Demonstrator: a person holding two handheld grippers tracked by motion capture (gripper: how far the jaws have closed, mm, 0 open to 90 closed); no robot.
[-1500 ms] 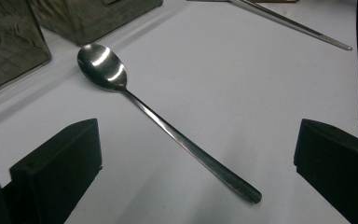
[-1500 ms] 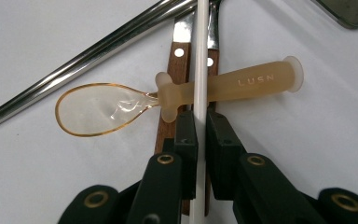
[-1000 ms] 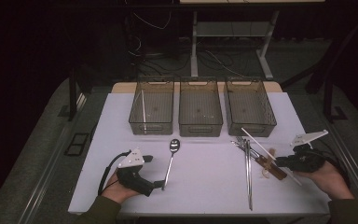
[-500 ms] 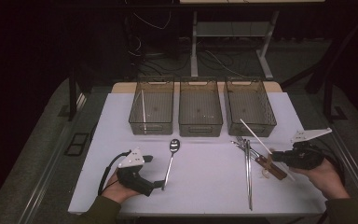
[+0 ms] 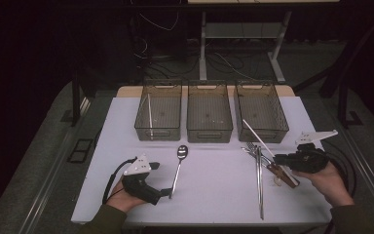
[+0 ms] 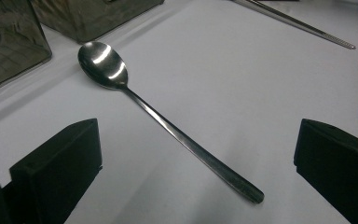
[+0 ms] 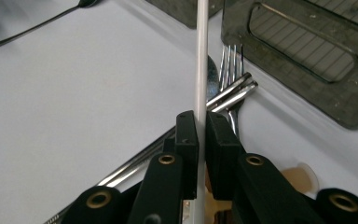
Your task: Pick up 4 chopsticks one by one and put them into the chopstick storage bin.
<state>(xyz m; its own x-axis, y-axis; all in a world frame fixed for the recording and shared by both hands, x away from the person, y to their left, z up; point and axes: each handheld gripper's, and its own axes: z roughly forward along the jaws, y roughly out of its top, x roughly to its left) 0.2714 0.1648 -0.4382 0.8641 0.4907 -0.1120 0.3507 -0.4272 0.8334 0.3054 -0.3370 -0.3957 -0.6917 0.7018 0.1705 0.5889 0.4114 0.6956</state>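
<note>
A thin white stick slants up off the table, and my right gripper is shut on its lower part. In the right gripper view the pads pinch the stick at the gripper's tips, above a fork and metal chopsticks. A steel spoon lies left of centre. My left gripper rests open at the end of its handle. In the left gripper view the spoon lies between the wide-apart jaws of that gripper, untouched.
Three dark mesh bins stand in a row at the back: left, middle, right. The left bin holds another white stick. A fork, long metal chopsticks and a wooden-handled piece lie at the right.
My right gripper has moved a little left and up with the white stick in it. The left gripper and the spoon have stayed put.
</note>
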